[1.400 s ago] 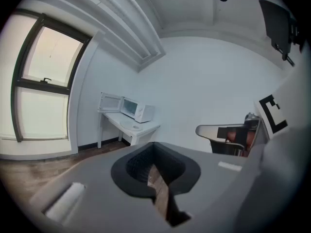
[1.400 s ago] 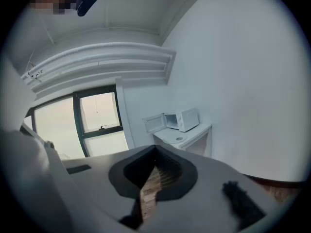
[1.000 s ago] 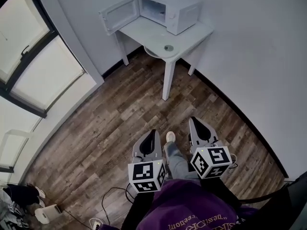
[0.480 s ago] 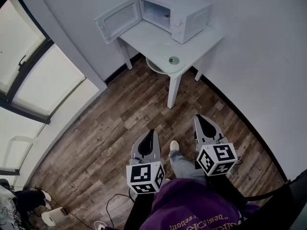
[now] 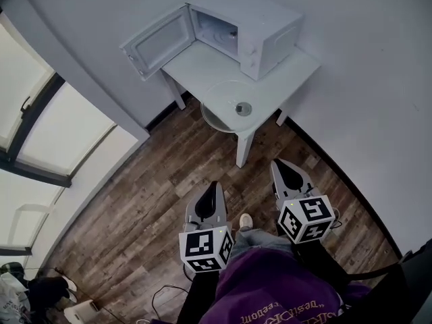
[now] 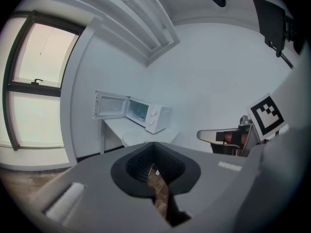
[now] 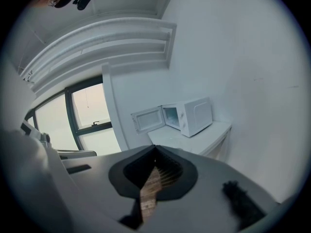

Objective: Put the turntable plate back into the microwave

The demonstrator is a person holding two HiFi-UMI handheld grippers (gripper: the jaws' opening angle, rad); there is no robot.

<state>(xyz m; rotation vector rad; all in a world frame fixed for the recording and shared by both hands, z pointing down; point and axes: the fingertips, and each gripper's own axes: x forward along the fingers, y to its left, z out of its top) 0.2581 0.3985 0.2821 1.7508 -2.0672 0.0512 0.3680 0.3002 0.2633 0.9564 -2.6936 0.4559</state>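
Note:
A white microwave (image 5: 253,29) stands on a small white table (image 5: 196,63) against the wall, its door (image 5: 155,40) swung open to the left. A clear glass turntable plate (image 5: 219,113) lies on the table's near corner, with a small round hub (image 5: 243,108) on it. Both grippers hang over the wood floor, well short of the table and pointing toward it. My left gripper (image 5: 214,186) is shut and empty, and so is my right gripper (image 5: 279,164). The left gripper view shows the microwave (image 6: 148,116) and plate (image 6: 135,138) far ahead; the right gripper view shows the microwave (image 7: 194,115) too.
Large windows (image 5: 40,133) run along the left wall. A plain wall with a dark baseboard (image 5: 337,174) closes in on the right. The person's shoe (image 5: 246,220) is between the grippers. Cables (image 5: 165,292) and small items lie on the floor at lower left.
The table and microwave have come nearer and lower in the head view. Both grippers have advanced across the floor toward the table, still shut.

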